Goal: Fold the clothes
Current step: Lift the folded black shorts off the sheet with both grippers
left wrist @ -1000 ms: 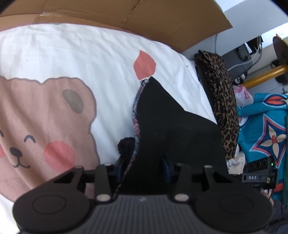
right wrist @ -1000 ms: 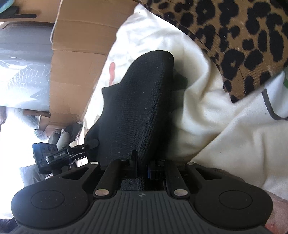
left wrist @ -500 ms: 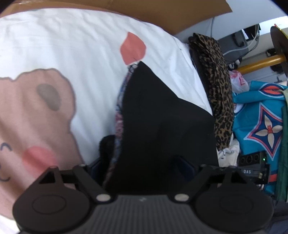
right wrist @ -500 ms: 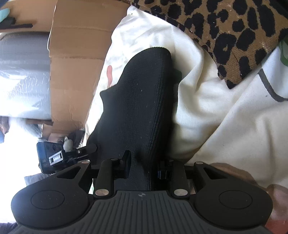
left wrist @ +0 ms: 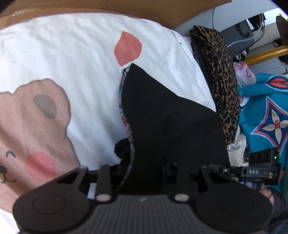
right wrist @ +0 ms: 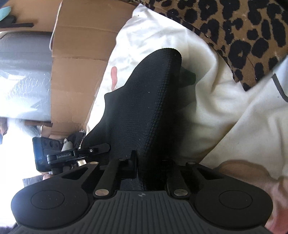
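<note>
black garment (left wrist: 162, 115): a dark knit piece lying on the bed sheet (left wrist: 75, 59), one pointed corner reaching up just below a red patch (left wrist: 127, 48) printed on the sheet; a patterned lining shows along its left edge.
left hand-held gripper (left wrist: 144, 169): jaws closing, with the near edge of the black garment between them; the cloth hides the pads, so contact is hard to judge.
right hand-held gripper (right wrist: 149, 165): jaws closing, drawn in narrow and clamped on a raised fold of the black garment (right wrist: 144, 108), which stands up in a ridge from the grip.
bed sheet: white, printed with a pink bear face (left wrist: 27, 136) at the left.
leopard-print cloth (left wrist: 221, 75): folded along the right edge of the bed, just beside the black garment.
cardboard (left wrist: 126, 9): flat panels behind the bed.
teal patterned fabric (left wrist: 266, 115): beyond the leopard-print cloth, off the bed.
</note>
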The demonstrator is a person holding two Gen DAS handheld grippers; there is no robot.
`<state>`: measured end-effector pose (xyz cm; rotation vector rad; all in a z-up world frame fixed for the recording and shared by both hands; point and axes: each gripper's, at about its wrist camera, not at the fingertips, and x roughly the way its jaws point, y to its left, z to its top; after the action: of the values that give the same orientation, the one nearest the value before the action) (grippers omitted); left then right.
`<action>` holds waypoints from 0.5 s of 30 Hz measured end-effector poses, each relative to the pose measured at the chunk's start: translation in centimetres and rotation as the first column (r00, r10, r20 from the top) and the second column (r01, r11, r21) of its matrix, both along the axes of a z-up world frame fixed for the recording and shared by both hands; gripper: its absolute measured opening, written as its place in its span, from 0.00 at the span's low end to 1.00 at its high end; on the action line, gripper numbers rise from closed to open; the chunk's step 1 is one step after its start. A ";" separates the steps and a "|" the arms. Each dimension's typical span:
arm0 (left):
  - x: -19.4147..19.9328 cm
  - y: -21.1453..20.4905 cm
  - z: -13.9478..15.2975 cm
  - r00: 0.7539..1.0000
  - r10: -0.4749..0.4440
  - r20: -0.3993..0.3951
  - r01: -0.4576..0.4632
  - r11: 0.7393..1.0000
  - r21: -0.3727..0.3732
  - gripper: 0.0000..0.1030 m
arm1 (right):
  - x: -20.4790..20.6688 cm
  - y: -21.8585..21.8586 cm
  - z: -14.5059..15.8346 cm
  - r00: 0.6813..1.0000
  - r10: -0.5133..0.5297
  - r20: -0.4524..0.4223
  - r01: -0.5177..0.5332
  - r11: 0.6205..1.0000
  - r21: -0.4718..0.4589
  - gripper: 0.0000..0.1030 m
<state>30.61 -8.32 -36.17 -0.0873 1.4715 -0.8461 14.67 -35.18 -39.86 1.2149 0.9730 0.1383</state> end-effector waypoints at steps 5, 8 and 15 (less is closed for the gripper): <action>-0.6 -0.4 1.3 0.999 0.031 0.034 -0.032 0.999 0.033 0.33 | -0.1 0.0 1.3 1.000 0.011 -0.022 -0.012 0.999 -0.052 0.08; -1.1 -0.6 2.4 0.997 0.042 0.062 -0.044 0.998 0.036 0.32 | 0.1 0.1 2.4 0.999 0.031 -0.019 -0.033 0.995 -0.091 0.08; -2.0 -1.2 5.6 0.986 0.024 0.166 -0.026 1.000 0.013 0.31 | 0.7 0.0 4.8 0.997 0.068 0.033 -0.062 0.987 -0.148 0.08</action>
<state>28.61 -9.55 -30.56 -0.0228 1.3180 -0.8022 15.33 -35.20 -35.10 1.0423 0.9733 0.1379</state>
